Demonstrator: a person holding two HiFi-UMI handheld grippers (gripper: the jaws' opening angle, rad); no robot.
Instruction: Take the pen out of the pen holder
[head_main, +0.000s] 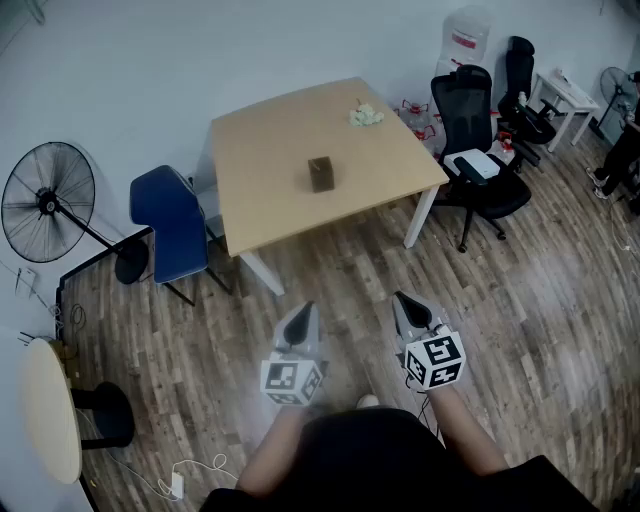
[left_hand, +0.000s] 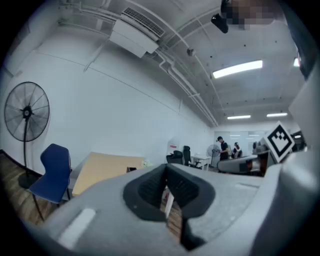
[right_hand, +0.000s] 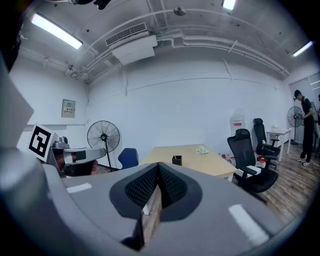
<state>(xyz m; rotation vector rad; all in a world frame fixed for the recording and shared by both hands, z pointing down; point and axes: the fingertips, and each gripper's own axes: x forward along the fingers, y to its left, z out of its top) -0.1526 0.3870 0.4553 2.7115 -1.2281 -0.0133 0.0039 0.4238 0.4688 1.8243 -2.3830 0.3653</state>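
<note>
Beyond the pen holder (head_main: 321, 173), crumpled wad (head_main: 366, 116).

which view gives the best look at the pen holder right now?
Head view: the pen holder stands whole and unobstructed on the table. Right gripper view shows the pen holder small and distant, side-on. Left gripper view shows only its top over the left gripper.

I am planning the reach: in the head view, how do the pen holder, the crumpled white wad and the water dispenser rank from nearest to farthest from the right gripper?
From the right gripper:
1. Pen holder, middle of the table.
2. Crumpled white wad, at the table's far edge.
3. Water dispenser, beyond the table, far right.
</note>
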